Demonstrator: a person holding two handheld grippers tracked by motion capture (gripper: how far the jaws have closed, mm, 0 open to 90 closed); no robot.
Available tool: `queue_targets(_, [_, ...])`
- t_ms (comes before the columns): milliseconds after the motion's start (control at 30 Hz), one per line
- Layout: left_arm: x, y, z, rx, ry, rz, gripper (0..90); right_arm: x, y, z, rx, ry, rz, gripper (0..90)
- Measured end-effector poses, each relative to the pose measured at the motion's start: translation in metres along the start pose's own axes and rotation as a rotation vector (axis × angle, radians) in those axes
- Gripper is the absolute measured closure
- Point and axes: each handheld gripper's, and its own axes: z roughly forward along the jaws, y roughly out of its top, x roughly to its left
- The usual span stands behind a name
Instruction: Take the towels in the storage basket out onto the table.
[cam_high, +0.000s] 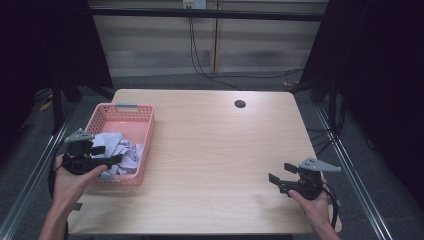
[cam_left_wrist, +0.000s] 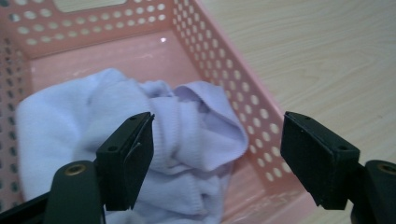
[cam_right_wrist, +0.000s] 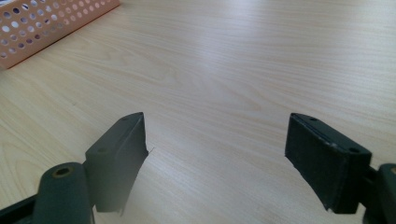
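L claw (cam_high: 111, 159): your jaws wide apart, nothing held, poised over basket's near end.
R claw (cam_high: 281, 176): jaws wide apart, empty, above bare counter (cam_high: 215, 150).
Cloth (cam_left_wrist: 140, 140): pale lilac-white, crumpled inside pink basket (cam_high: 145, 145), counter's L side.

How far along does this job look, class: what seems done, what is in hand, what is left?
Done: nothing plainly; the white cloth lies crumpled in the pink basket. In hand: the left gripper hangs open over the cloth, gripping nothing. Left: probably grasping it and lifting it out; the right gripper waits open above the bare table.
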Motion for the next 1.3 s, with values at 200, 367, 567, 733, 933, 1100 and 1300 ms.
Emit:
queue_targets(200, [0.025,0.002,0.001,-0.005,0.069,-0.039,26.8,-0.002,0.000,0.002,0.014,0.008,0.009,19.1])
queue_targets(367, [0.040,-0.002,0.010,0.035,0.078,-0.040,25.1,-0.002,0.000,0.002,0.012,0.015,0.008,18.8])
queue_targets(567, [0.048,0.004,0.020,0.120,0.049,-0.055,22.0,-0.002,0.000,0.005,0.025,0.013,0.001,19.5])
queue_targets(733, [0.055,0.008,0.034,0.211,0.078,-0.061,17.6,-0.001,0.000,0.006,0.030,0.018,-0.005,19.4])
queue_targets(933, [0.069,0.002,0.041,0.265,0.087,-0.094,15.9,0.000,0.000,0.004,0.022,0.019,-0.007,19.8])
queue_targets(1100, [0.071,0.004,0.050,0.329,0.073,-0.094,14.1,0.001,0.000,0.005,0.026,0.031,-0.010,19.8])
queue_targets(1300, [0.068,0.008,0.066,0.378,0.041,-0.120,5.1,0.002,0.000,0.008,0.030,0.040,-0.012,19.6])
